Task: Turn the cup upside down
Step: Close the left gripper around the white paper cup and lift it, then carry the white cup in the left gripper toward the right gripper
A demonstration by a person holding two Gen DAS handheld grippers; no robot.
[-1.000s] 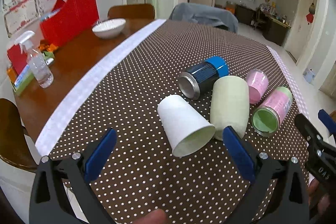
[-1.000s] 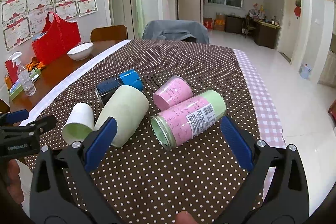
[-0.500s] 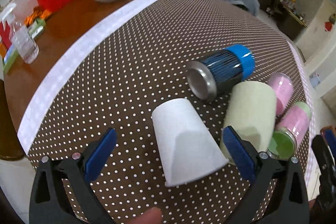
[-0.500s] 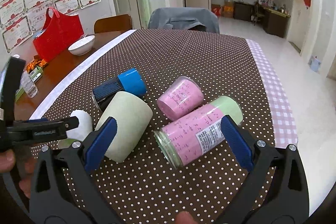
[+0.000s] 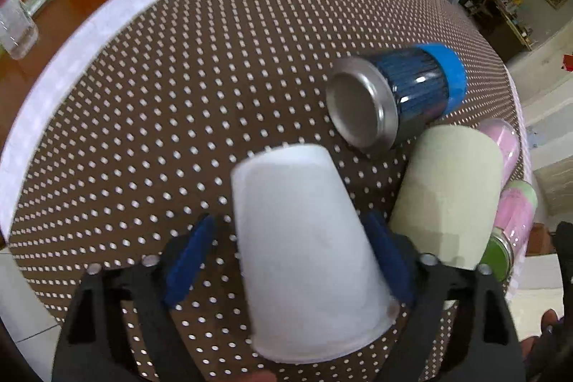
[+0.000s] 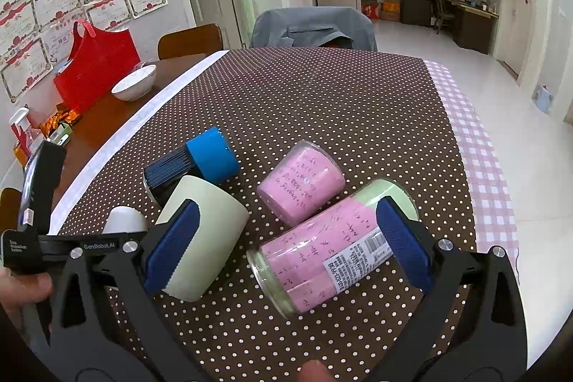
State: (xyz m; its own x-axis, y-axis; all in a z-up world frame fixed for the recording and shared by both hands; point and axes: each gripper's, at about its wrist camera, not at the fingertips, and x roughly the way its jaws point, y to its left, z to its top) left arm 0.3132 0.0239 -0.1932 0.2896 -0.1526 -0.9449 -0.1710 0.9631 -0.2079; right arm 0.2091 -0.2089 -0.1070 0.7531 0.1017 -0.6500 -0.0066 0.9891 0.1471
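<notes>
White cup [image 5: 308, 249] lies on its side on the dotted cloth [image 5: 179, 95] — between my left claw [image 5: 290, 260] pads, maybe not squeezed yet. Next — pinch, lift, turn it mouth-down. My right claw [image 6: 286, 246] waits open.

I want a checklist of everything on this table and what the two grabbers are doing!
Surface: brown dotted tablecloth on a wooden table.
Job's things: white paper cup on its side between the left gripper fingers, right one touching.
Clutter: blue tumbler, cream cup, pink cup, labelled glass jar, all lying down; white bowl, red bag.
Grippers: right gripper open, empty.
Cables: nothing seen.
Surroundings: chairs, certificates on wall.
</notes>
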